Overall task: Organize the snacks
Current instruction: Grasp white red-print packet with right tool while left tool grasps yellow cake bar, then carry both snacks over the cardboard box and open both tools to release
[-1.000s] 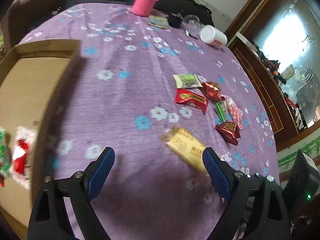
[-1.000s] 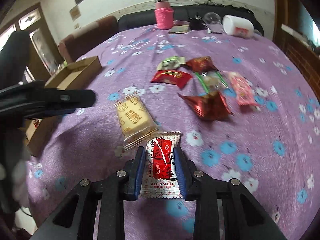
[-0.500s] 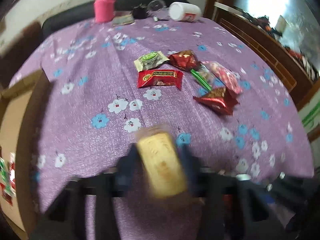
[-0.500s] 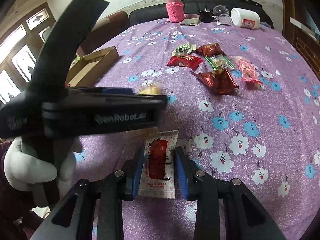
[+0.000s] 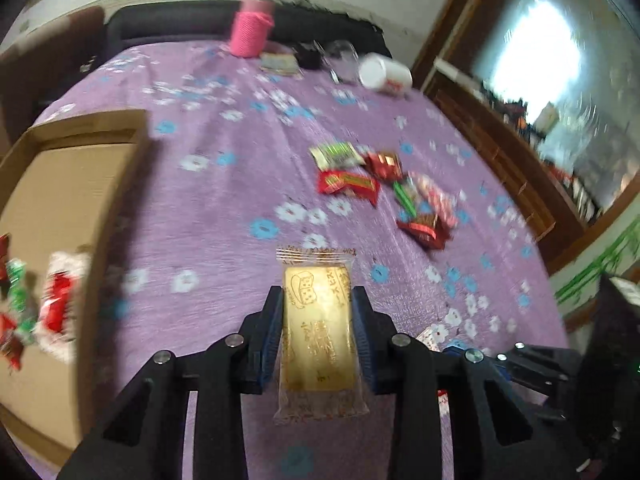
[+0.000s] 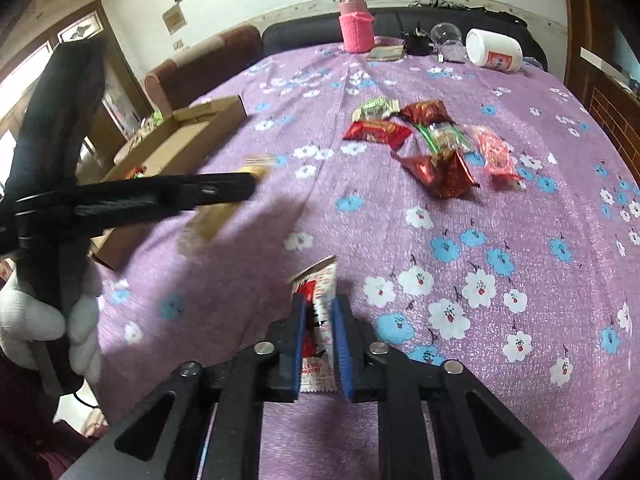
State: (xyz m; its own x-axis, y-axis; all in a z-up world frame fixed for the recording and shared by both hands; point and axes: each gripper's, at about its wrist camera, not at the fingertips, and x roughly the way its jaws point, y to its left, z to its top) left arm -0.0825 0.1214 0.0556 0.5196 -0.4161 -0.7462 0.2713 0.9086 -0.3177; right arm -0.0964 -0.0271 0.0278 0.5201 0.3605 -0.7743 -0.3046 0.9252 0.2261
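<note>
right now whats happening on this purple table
A person is sorting snacks with a gripper in each hand. The left gripper is clamped on a yellow cracker packet, and the right gripper is clamped on a red and white sachet. A cardboard box at the left already holds a few snacks, while a cluster of wrapped snacks waits on the tablecloth.

A gold cracker pack is sitting lengthwise, pinched in the left gripper. A red-and-white sachet is standing on edge, folded, in the right gripper. Loose snacks are lying well ahead; the box is lying left.
</note>
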